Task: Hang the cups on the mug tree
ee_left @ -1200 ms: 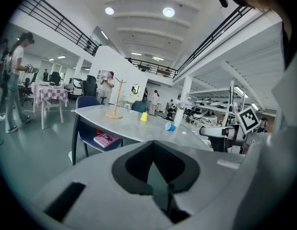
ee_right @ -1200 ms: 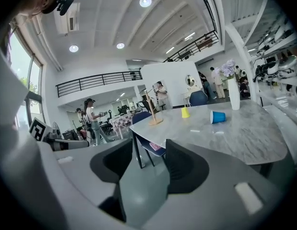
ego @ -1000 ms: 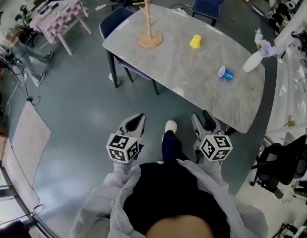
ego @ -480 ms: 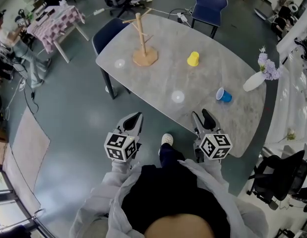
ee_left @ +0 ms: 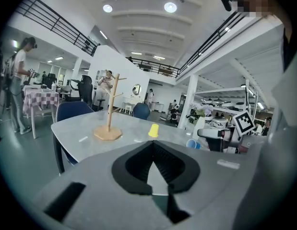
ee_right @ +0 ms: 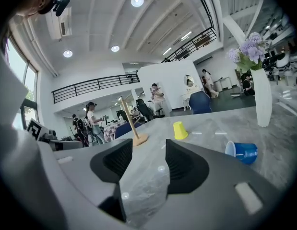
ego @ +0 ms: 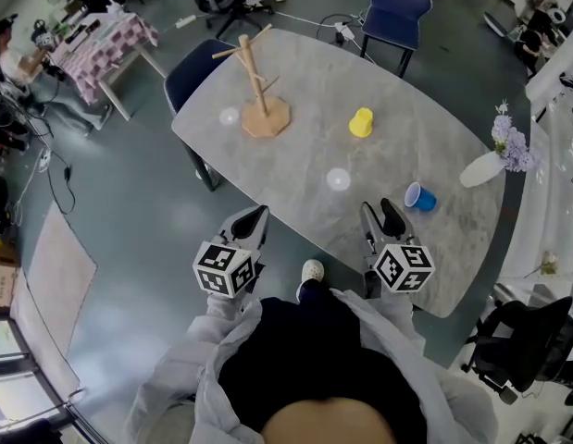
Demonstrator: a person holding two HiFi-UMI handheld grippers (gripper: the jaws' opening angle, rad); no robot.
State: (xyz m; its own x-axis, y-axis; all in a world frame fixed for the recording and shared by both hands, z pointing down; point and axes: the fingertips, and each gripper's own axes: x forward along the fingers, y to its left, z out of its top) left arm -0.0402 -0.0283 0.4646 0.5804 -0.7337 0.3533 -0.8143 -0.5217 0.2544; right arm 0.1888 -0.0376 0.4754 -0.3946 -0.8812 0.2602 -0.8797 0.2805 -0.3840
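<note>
Nothing hung yet: mug tree (ego: 254, 81) bare, yellow cup (ego: 361, 123) and blue cup (ego: 420, 196) (lying sideways) sit on the table (ego: 305, 169); my left gripper (ego: 257, 215) closed, right gripper (ego: 379, 215) parted, both empty.

Recessed lights (ee_left: 170, 7) are shining over a tall, open lab or workshop hall, where a railed mezzanine (ee_left: 57, 25) is running along white walls and people (ee_left: 16, 80) are standing beside a checkered table (ego: 105, 44). Rolling office chairs (ego: 531, 336) are sitting near a marble-topped table (ego: 314, 137), and cables (ego: 59, 178) are trailing across the grey floor (ego: 147, 239).
</note>
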